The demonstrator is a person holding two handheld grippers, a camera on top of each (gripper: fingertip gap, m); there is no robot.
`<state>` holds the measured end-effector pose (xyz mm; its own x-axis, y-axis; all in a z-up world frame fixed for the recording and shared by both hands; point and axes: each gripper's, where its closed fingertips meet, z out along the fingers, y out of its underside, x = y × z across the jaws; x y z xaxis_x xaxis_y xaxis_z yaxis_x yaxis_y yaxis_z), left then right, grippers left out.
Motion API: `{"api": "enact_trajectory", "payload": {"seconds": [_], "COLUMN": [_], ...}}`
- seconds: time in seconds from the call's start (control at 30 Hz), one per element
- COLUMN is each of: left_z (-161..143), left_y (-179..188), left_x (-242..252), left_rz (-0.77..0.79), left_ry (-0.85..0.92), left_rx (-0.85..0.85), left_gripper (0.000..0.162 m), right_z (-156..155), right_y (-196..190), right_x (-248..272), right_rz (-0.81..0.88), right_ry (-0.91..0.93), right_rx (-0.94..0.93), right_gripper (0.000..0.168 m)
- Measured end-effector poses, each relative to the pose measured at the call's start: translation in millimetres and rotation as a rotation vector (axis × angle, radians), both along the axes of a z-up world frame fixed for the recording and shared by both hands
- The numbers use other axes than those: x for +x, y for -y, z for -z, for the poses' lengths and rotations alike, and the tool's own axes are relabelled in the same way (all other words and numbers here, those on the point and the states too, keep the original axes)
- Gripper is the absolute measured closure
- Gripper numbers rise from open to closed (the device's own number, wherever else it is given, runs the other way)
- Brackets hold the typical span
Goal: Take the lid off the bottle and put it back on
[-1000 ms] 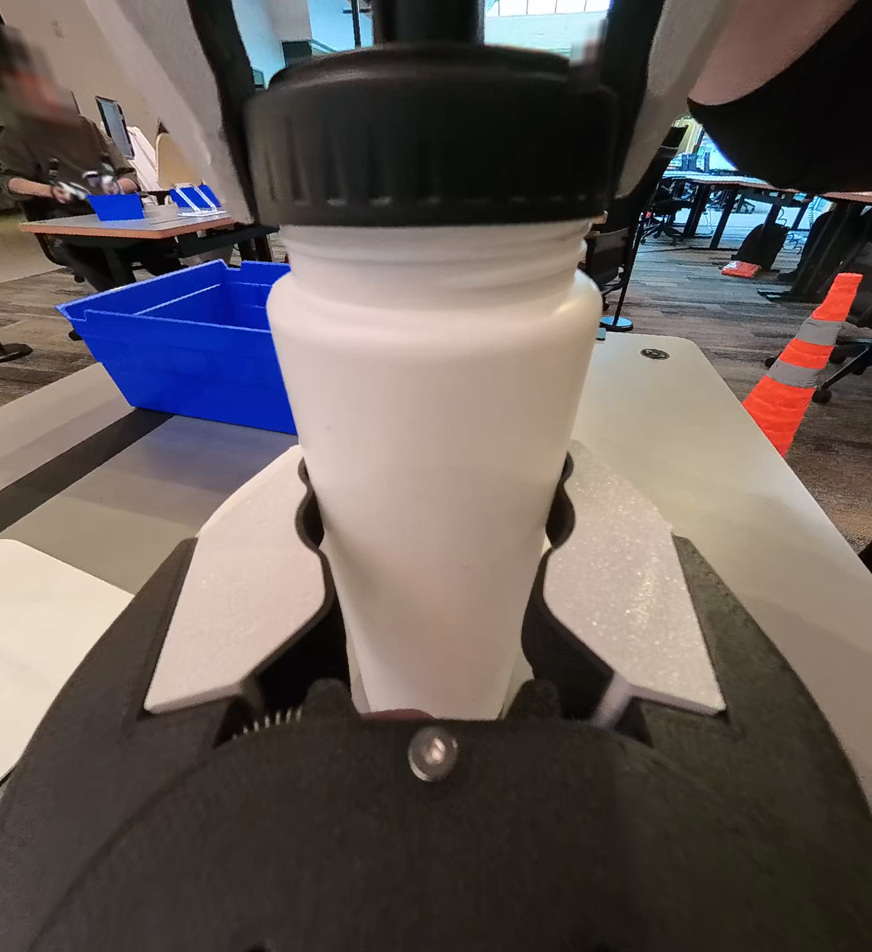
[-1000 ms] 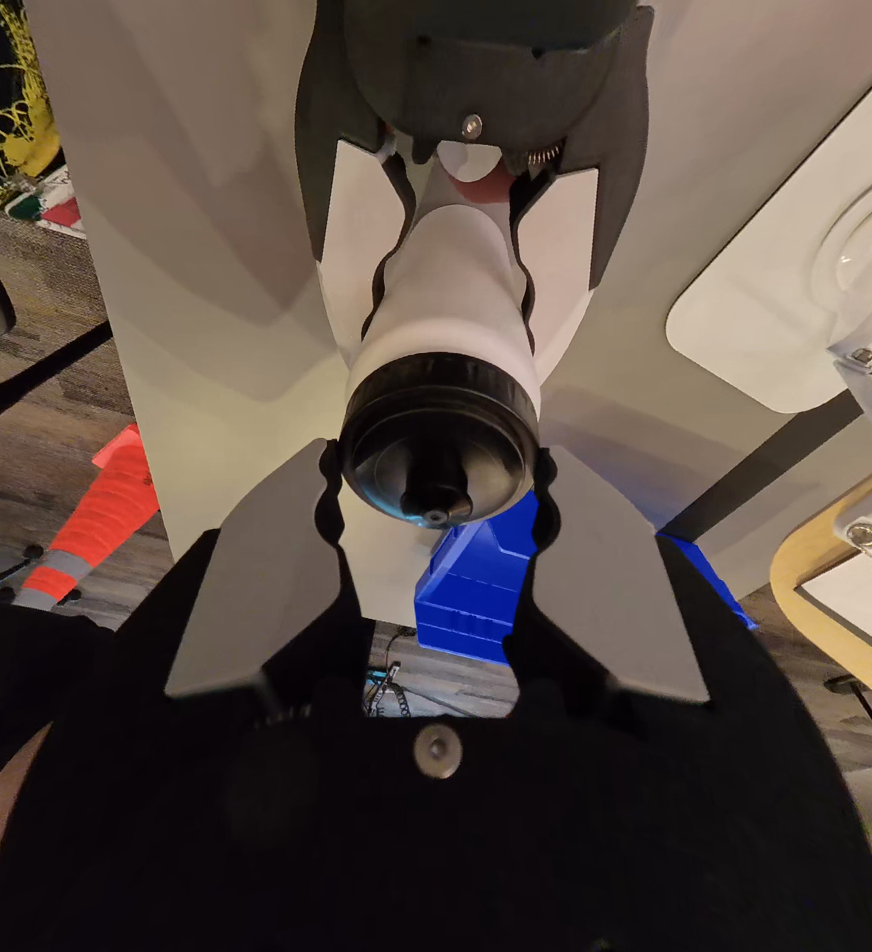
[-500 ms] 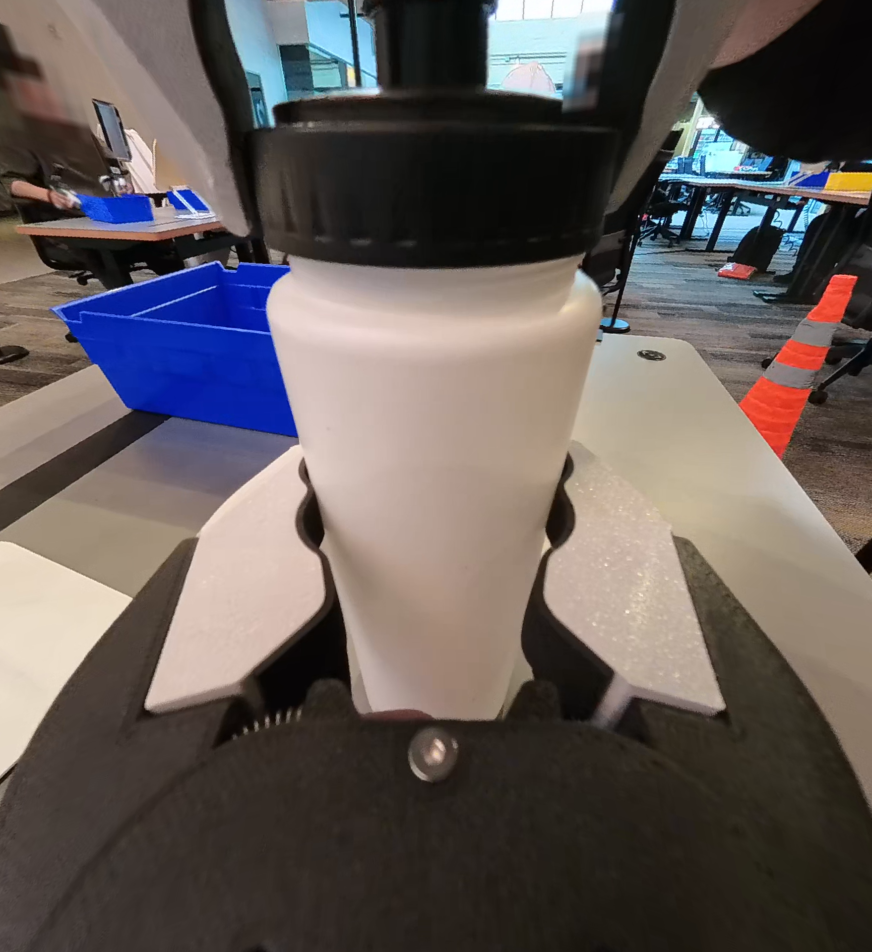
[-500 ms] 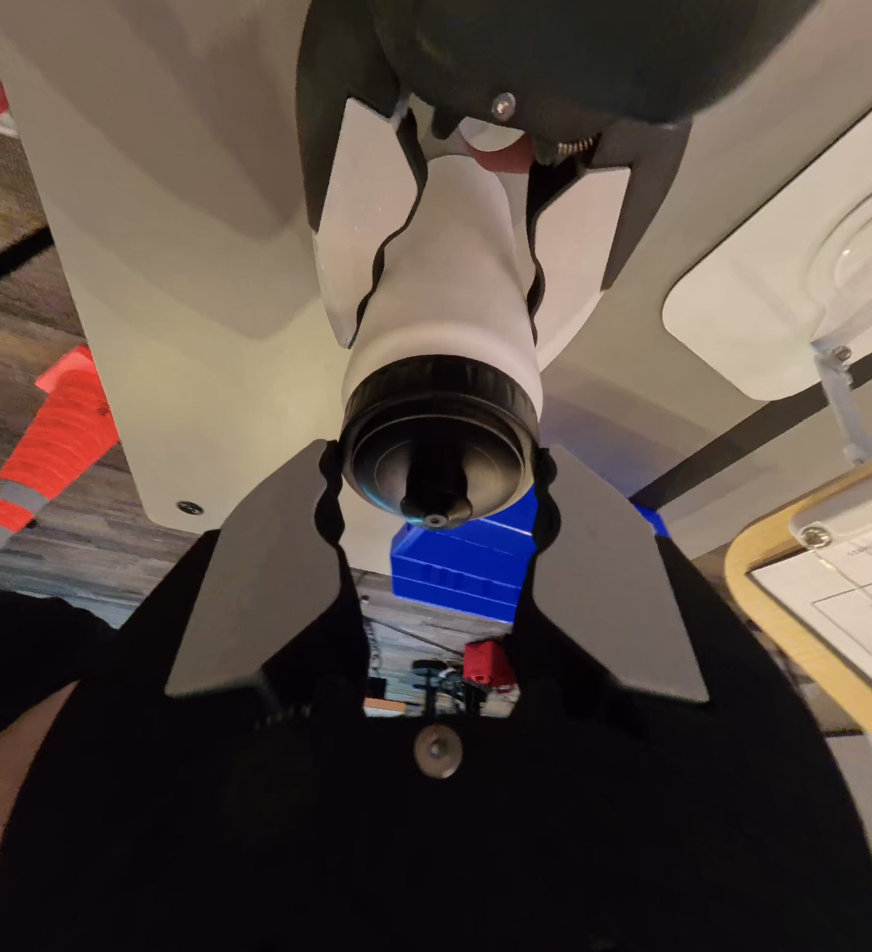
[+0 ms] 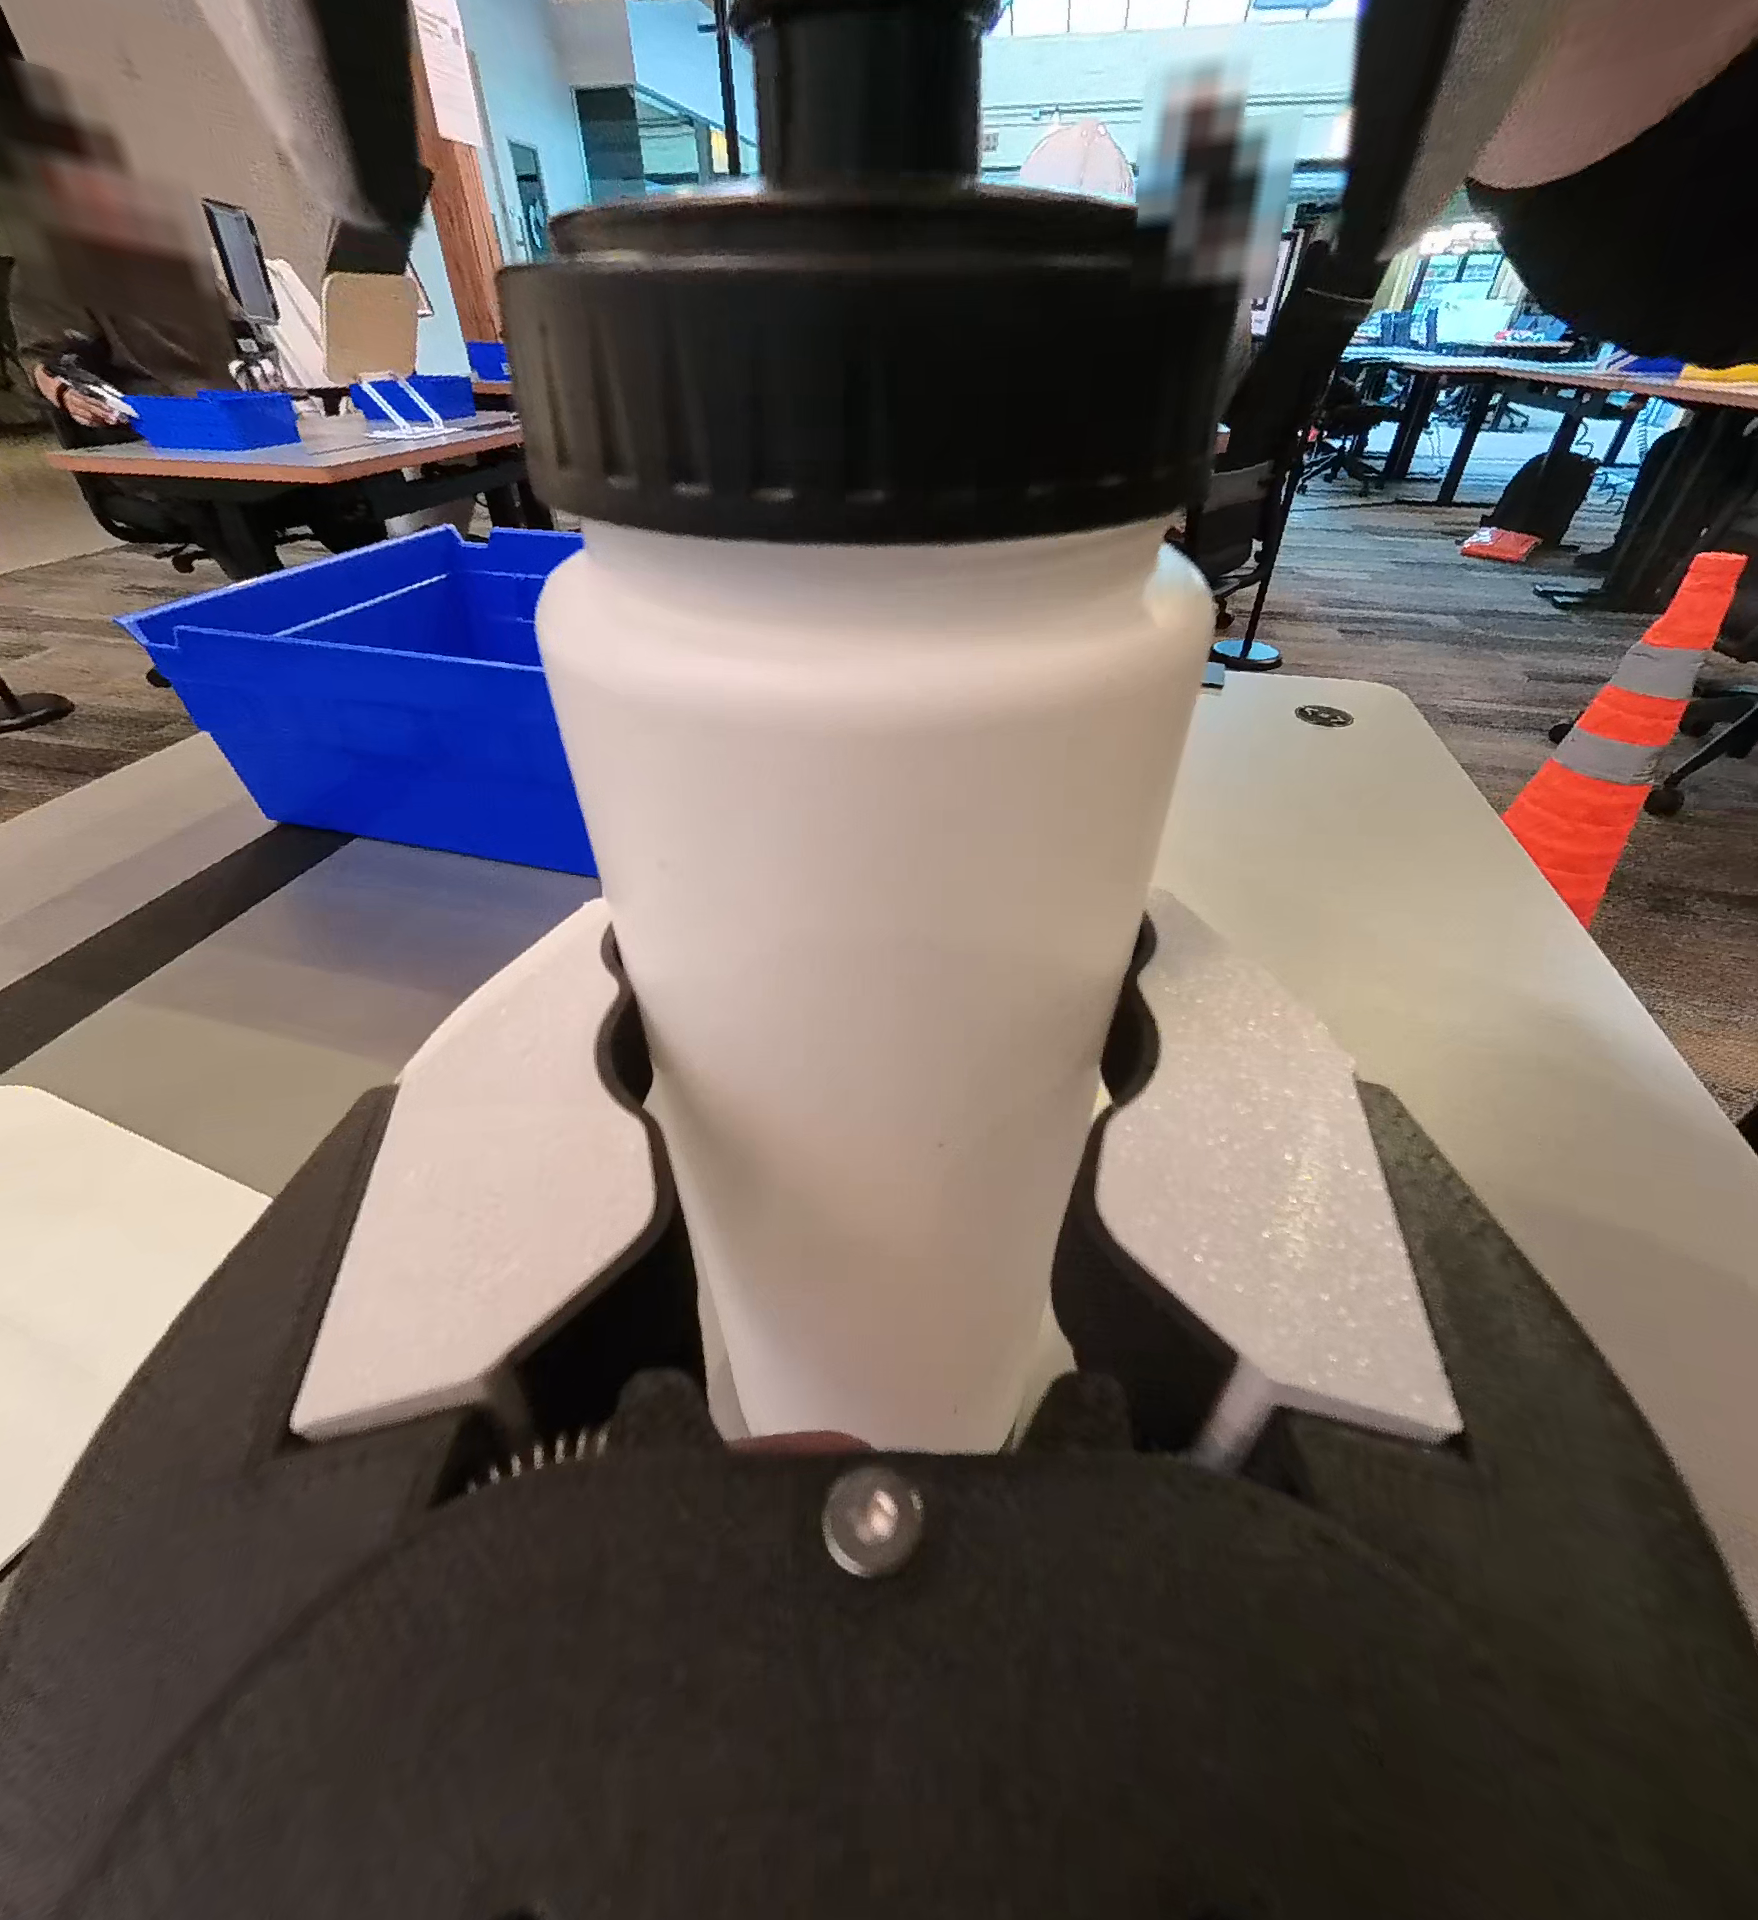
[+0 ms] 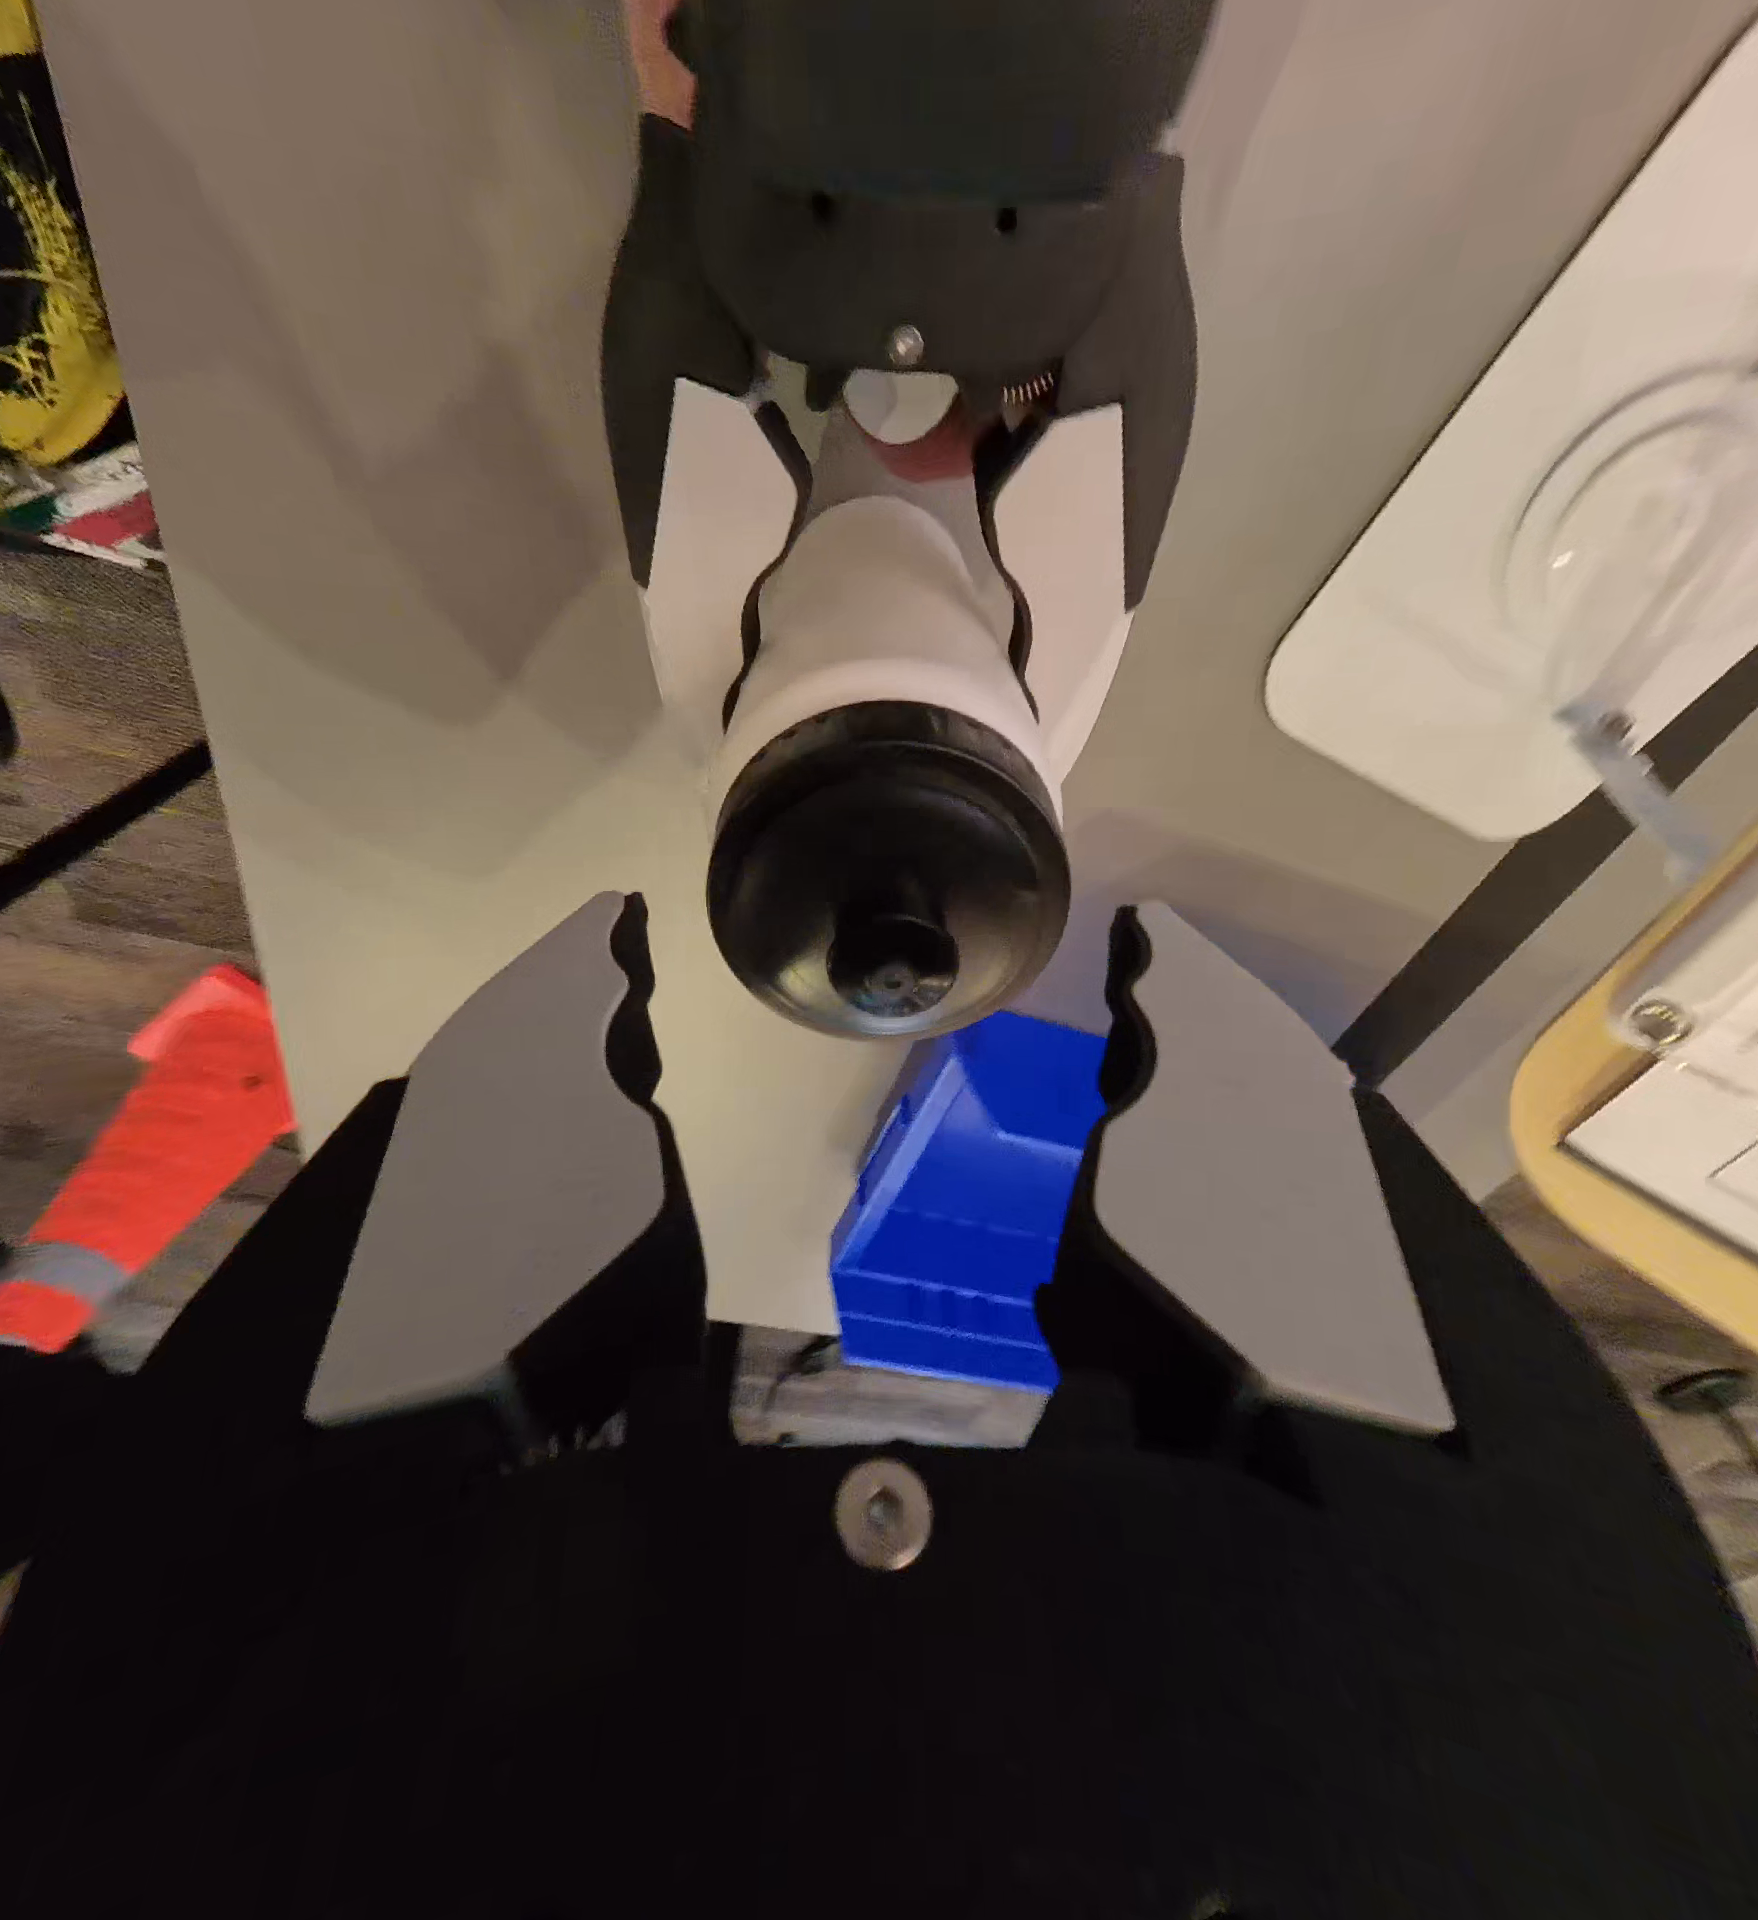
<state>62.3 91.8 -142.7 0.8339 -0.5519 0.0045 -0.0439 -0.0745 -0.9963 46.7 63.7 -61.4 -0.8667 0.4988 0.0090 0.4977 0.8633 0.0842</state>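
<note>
The bottle (image 5: 875,935), white and upright above the grey table (image 5: 1374,997), is clamped low on its body between the closed-in fingers of the left gripper (image 5: 875,1060). Its black lid (image 5: 854,395) is seated on the neck, and the right gripper (image 6: 880,997) is held over it from above, jaws spread wide and clear of the lid on both sides. A blue bin (image 5: 366,707) is seen beyond the left gripper, to its left.
</note>
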Motion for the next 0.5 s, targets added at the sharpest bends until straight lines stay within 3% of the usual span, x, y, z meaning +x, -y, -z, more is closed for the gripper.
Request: {"api": "enact_trajectory", "payload": {"seconds": [0.13, 0.2, 0.43, 0.5], "left_z": [0.1, 0.1, 0.0, 0.1], "left_y": [-0.2, -0.1, 0.0, 0.1], "left_x": [0.3, 0.2, -0.2, -0.2], "left_rz": [0.000, 0.000, 0.000, -0.001], "left_ry": [0.000, 0.000, 0.001, 0.000], "left_rx": [0.000, 0.000, 0.001, 0.001], "left_gripper": [0.076, 0.076, 0.076, 0.076], "right_z": [7.6, 9.9, 10.0, 9.9], "right_y": [-3.3, -3.1, 0.1, 0.7], "right_x": [0.7, 0.9, 1.8, 1.4], "right_rz": [-0.054, -0.040, 0.381, 0.412], "right_ry": [0.002, 0.003, 0.010, -0.006], "right_rx": [0.025, 0.022, -0.016, -0.021], "right_gripper": [0.100, 0.098, 0.098, 0.098]}}
